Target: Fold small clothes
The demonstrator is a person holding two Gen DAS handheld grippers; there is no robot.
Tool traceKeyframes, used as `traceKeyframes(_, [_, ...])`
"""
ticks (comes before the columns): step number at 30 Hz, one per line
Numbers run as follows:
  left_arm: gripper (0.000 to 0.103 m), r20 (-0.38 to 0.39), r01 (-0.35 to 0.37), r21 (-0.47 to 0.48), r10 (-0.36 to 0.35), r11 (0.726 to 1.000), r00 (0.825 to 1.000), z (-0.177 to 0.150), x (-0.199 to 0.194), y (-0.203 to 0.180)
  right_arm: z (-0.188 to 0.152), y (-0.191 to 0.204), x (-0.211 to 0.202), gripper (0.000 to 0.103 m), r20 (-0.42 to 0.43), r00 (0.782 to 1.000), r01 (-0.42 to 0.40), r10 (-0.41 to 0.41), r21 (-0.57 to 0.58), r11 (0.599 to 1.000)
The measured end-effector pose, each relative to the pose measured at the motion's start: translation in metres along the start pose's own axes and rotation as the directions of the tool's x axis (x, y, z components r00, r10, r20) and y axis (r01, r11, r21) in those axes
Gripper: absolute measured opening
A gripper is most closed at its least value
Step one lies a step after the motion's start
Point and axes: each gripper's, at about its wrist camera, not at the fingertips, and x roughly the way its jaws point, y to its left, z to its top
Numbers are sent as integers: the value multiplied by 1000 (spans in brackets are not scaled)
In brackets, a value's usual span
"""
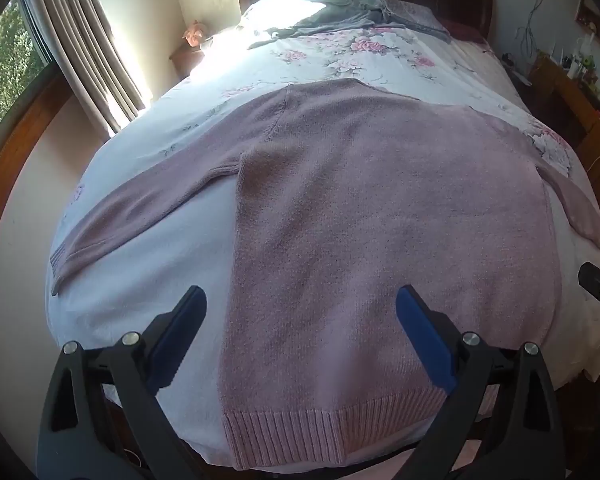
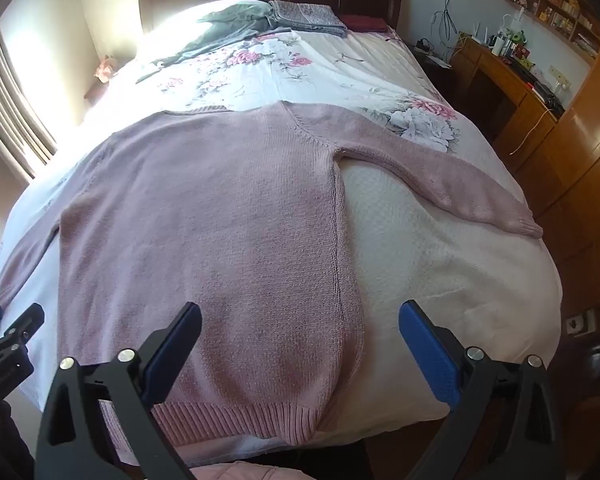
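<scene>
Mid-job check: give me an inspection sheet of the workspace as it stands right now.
Surface: bed, floral cover.
Job's things: pink sweater flat, sleeves spread, ribbed hem nearest the claws, unfolded.
Clutter: grey garment and folded patterned cloth by the headboard.
Grippers: left claw and right claw both open, empty, above the hem.
Cables: wires on the wall by the desk.
Surroundings: curtain, window, wooden desk, shelf.
</scene>
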Motion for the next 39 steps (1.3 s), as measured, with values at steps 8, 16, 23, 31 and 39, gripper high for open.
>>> traceKeyframes(8, [95,-1,1,-1,-1,1000,1000,2,1,-1,1,-1,3,99,-4,1000,7,-7,0,1000])
traceKeyframes(16, [95,0,3,0,-3,1000,1000,2,2,-3,1,-2,5,99,-8,1000,-4,4,11,1000])
traceKeyframes(23, [95,1,4,0,-4,1000,1000,1,2,-3,1,-2,6,99,-14,1000,0,0,10,1000])
traceKeyframes(31, [95,1,5,-1,-5,1000,1000,2,3,-4,1,-2,9,99,-19,1000,1,0,13,1000])
traceKeyframes(39, [95,-1,3,0,-3,1000,1000,2,4,-4,3,-3,10,99,-21,1000,-1,2,16,1000])
